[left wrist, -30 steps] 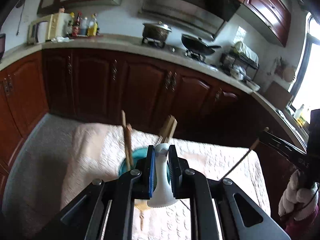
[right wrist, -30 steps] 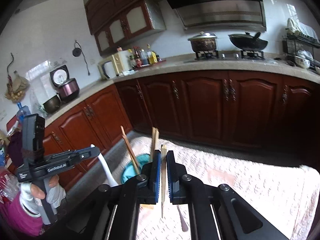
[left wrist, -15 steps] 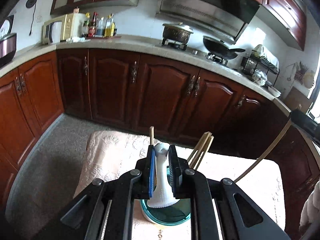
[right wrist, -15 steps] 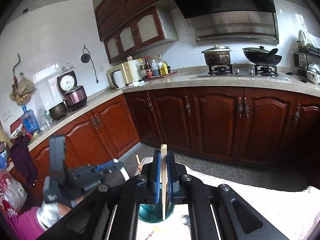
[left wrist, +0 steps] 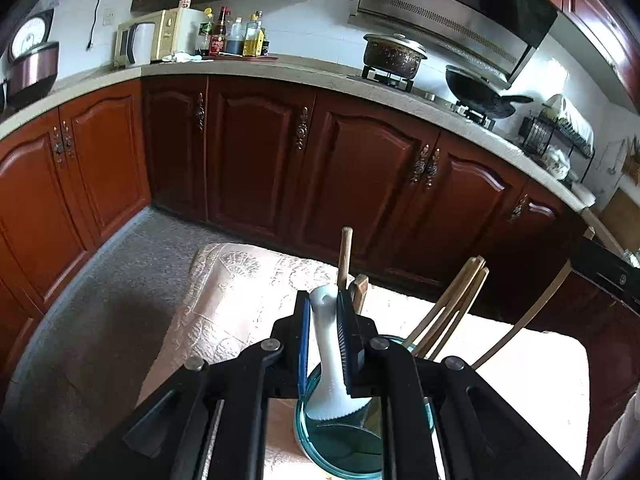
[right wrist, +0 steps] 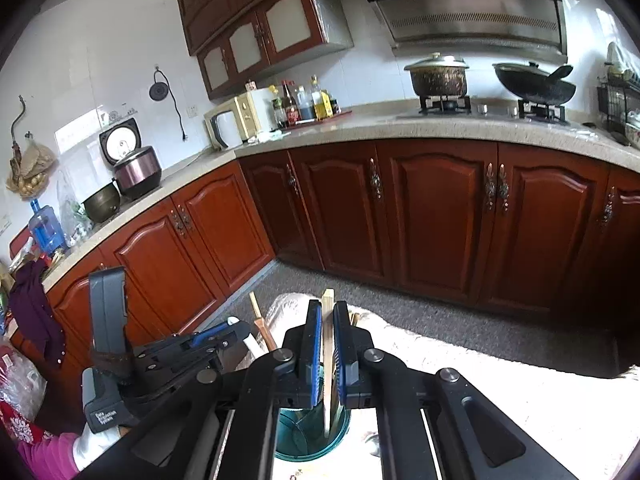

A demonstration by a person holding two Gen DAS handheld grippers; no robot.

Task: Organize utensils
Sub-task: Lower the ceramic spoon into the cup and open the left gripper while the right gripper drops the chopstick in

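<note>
The teal cup's [left wrist: 320, 436] base is hidden behind the left tool [left wrist: 323, 320].

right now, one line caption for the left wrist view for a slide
Left claw holds a white spoon over the teal holder, already stocked with wooden chopsticks.
</note>
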